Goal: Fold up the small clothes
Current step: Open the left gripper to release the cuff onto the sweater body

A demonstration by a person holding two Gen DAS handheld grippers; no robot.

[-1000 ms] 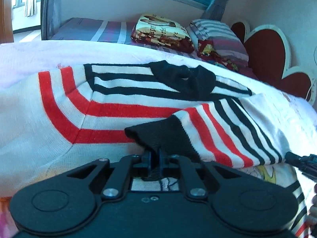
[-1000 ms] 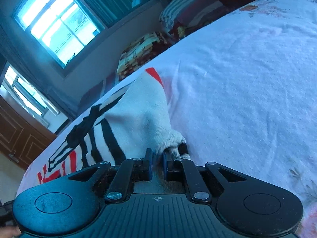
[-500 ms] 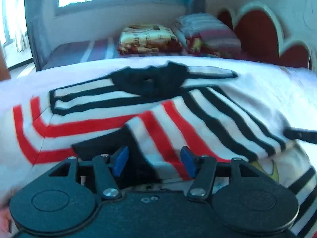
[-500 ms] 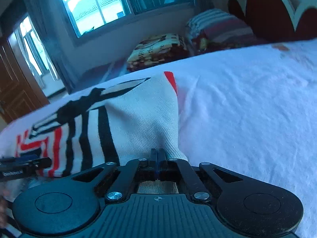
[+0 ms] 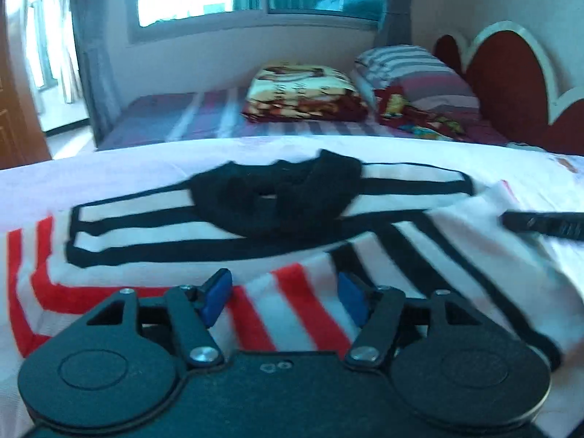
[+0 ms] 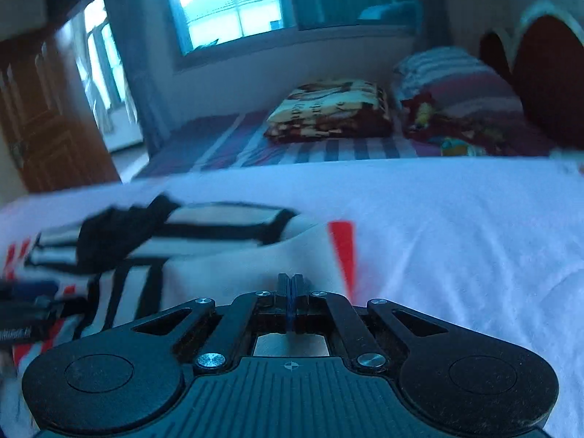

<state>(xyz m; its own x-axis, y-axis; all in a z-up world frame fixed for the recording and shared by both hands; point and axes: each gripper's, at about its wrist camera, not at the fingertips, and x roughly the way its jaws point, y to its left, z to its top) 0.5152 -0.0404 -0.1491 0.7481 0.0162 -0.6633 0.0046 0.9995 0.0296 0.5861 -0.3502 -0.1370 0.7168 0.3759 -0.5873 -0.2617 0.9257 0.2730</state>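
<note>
A white knit sweater (image 5: 146, 219) with red and black stripes and a black collar (image 5: 277, 200) lies on the pale sheet (image 5: 109, 168). My left gripper (image 5: 284, 292) hovers low over a folded-in red-striped sleeve. Its jaws are opening, and the blue pads (image 5: 217, 297) stand clear of the cloth. My right gripper (image 6: 290, 281) is shut, with the sweater's white fabric (image 6: 219, 255) drawn up to its tips. That same right gripper (image 5: 540, 222) pokes in from the right edge of the left wrist view. The left gripper (image 6: 22, 314) is blurred at the left edge of the right wrist view.
A folded patterned blanket (image 5: 303, 91) and a striped pillow (image 5: 412, 69) lie on the far bed. A red scalloped headboard (image 5: 511, 80) stands at right. A wooden door (image 6: 43, 127) is at far left. Bare sheet (image 6: 438, 237) stretches right of the sweater.
My left gripper let go of the black sleeve cuff, opened wide and drew back. The right gripper closed fully on the sweater's edge, rolled level and carried it leftward.
</note>
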